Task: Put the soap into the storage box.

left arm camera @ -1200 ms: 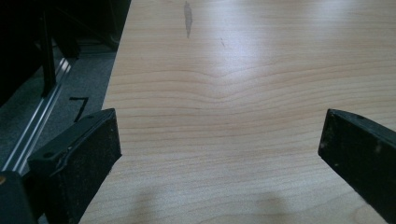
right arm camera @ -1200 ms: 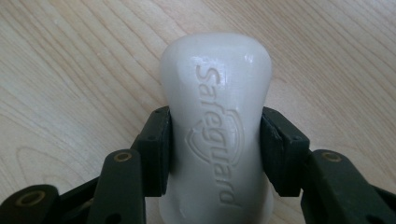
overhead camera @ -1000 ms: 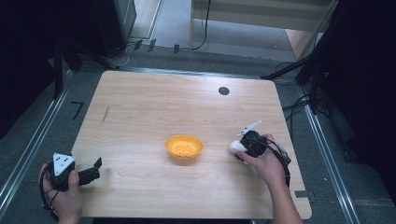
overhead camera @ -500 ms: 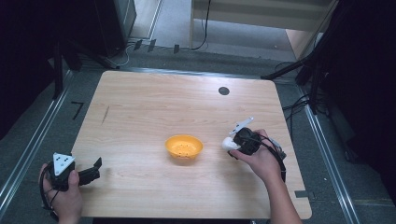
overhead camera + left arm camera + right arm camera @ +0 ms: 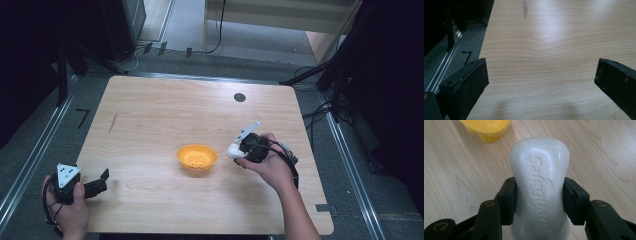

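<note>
A white bar of soap (image 5: 539, 185) embossed "Safeguard" is clamped at its waist between the black jaws of my right gripper (image 5: 539, 200). In the high view the soap (image 5: 233, 150) pokes out of the right gripper (image 5: 240, 150) just right of a small orange bowl (image 5: 197, 158) at the table's middle. The bowl's (image 5: 486, 128) rim shows at the top left of the right gripper view, just beyond the soap. My left gripper (image 5: 102, 182) rests at the table's front left corner, jaws wide apart over bare wood (image 5: 541, 72) with nothing between them.
The wooden table (image 5: 160, 115) has a black round grommet (image 5: 239, 97) near its far right. A dark streak (image 5: 113, 122) marks the wood at the left. Grey floor with metal rails (image 5: 30, 160) flanks the table, and cables (image 5: 320, 112) lie at the right.
My right gripper has carried the soap leftwards, closer to the orange bowl. The left gripper has stayed where it was.
</note>
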Demonstrator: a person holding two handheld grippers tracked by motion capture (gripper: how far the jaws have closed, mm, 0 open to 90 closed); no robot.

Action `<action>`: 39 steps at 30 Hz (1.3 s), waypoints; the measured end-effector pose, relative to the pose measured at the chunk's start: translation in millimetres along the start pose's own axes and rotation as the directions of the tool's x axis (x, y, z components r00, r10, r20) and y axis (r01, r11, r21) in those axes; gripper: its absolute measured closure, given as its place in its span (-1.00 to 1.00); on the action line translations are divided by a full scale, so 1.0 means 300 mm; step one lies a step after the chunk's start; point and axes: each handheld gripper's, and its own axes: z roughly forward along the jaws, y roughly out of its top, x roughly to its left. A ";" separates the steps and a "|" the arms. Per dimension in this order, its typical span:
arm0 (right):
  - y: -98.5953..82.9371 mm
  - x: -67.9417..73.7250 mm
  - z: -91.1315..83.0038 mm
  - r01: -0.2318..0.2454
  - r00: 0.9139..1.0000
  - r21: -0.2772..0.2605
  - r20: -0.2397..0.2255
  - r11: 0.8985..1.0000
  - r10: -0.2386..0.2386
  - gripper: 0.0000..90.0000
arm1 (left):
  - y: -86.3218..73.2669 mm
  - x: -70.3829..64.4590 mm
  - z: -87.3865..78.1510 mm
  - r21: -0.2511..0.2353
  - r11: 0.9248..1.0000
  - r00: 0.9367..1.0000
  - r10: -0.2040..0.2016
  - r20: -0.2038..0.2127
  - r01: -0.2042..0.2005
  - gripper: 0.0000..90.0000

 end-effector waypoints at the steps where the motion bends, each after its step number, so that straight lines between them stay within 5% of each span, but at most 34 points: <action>1: 0.000 0.000 0.000 0.000 1.000 0.000 0.000 1.000 0.000 0.12 | 0.000 0.000 0.000 0.000 1.000 1.000 0.000 0.000 0.000 -1.00; 39: 0.221 0.100 0.037 0.155 0.986 -0.049 -0.047 0.987 -0.158 0.12 | 0.000 0.003 0.000 0.000 1.000 1.000 -0.008 0.002 0.008 -1.00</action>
